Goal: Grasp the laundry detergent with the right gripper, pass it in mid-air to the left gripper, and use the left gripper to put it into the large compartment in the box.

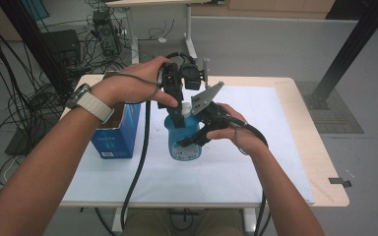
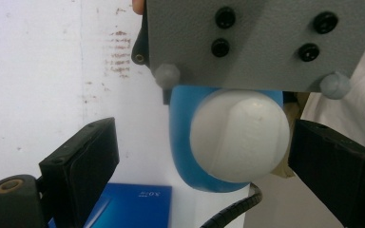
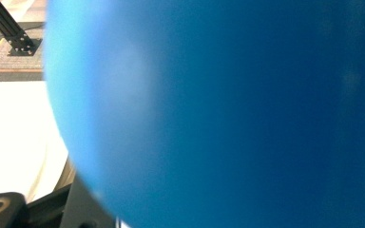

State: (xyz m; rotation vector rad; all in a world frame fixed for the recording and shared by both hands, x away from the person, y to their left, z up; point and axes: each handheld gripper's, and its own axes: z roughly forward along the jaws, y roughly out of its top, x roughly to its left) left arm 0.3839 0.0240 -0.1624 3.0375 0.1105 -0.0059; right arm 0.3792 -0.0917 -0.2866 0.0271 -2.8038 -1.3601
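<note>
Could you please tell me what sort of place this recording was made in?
Probably a lab or workshop set up for recording: bundles of cables and electronics on the floor, a black metal frame post, and a plain table under a white sheet.

Blue carton (image 1: 117, 132) open on white sheet (image 1: 256, 152); wooden table (image 1: 325, 162).

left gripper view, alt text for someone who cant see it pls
A white cap on a blue bottle sits between the left tool's two open black jaws, seen from above. A grey plate hangs over it; a blue box lies below.
</note>
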